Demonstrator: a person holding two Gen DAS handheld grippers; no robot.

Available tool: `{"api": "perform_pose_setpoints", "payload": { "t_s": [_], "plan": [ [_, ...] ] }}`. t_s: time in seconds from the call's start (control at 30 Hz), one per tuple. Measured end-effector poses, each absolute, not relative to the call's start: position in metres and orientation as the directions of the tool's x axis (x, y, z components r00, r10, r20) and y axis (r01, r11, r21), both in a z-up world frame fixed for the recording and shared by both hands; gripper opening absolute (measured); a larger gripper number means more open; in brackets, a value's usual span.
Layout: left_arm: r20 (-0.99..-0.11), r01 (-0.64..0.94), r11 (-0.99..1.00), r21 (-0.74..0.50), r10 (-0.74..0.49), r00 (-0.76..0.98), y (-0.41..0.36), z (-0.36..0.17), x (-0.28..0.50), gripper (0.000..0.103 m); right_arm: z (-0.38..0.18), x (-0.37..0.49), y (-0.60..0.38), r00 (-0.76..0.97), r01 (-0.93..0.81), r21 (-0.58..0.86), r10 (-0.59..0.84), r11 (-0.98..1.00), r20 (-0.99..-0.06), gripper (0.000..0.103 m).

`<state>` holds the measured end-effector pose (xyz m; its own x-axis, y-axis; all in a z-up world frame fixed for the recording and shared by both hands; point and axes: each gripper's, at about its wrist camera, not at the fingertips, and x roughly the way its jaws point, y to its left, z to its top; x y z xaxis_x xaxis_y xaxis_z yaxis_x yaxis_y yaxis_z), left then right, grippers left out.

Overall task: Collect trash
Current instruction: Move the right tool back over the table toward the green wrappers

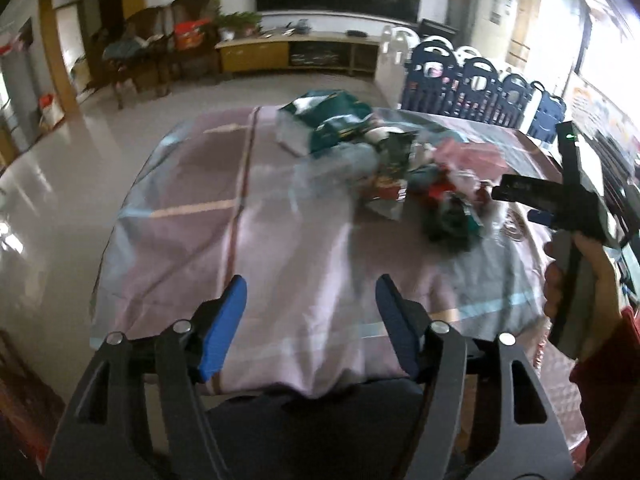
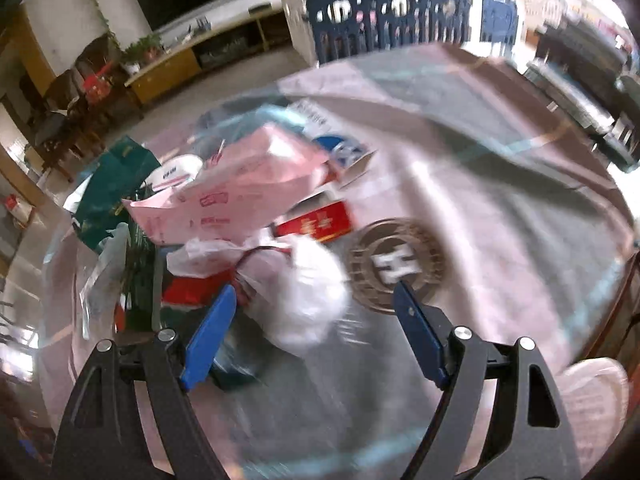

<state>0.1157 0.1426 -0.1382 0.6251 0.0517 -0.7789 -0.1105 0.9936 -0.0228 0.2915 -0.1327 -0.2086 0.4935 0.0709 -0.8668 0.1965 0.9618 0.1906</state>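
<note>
A heap of trash point(image 1: 384, 168) lies on the table's far middle: green and silver bags point(image 1: 320, 120), a snack packet point(image 1: 390, 184), pink wrappers. My left gripper point(image 1: 310, 284) is open and empty over the near edge. My right gripper point(image 2: 314, 292) is open right above the heap, its fingers either side of a crumpled white plastic bag point(image 2: 308, 292). A pink bag point(image 2: 240, 192), a red box point(image 2: 316, 222) and a green bag point(image 2: 112, 188) lie behind it. The right gripper also shows in the left wrist view point(image 1: 520, 196).
The round table has a pink checked cloth point(image 1: 200, 216) under clear plastic. A round brown coaster point(image 2: 396, 264) lies right of the heap. Blue and white plastic chairs point(image 1: 460, 84) stand beyond the table. A low cabinet point(image 1: 296, 52) lines the far wall.
</note>
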Motion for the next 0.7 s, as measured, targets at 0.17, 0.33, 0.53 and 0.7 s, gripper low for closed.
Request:
{"api": "perform_pose_setpoints", "payload": {
  "t_s": [0.17, 0.33, 0.53, 0.7],
  "plan": [
    [-0.804, -0.155, 0.983, -0.095, 0.016, 0.595, 0.162, -0.157, 0.119, 0.070, -0.224, 0.285, -0.095, 0.471, 0.110, 0.245, 0.167, 0.963, -0.866, 0.079],
    [-0.827, -0.184, 0.974, -0.133, -0.006, 0.563, 0.163, -0.174, 0.122, 0.070, -0.218, 0.261, -0.060, 0.428, -0.024, 0.346, 0.323, 0.938, -0.844, 0.027],
    [-0.832, -0.207, 0.969, -0.137, 0.001, 0.555, 0.165, -0.180, 0.122, 0.074, -0.199, 0.230, -0.036, 0.362, -0.175, 0.411, 0.447, 0.895, -0.818, 0.015],
    [-0.840, -0.240, 0.960, -0.145, 0.008, 0.543, 0.169, -0.185, 0.124, 0.083, -0.183, 0.214, -0.044, 0.448, -0.163, 0.256, 0.303, 0.953, -0.841, 0.032]
  ]
}}
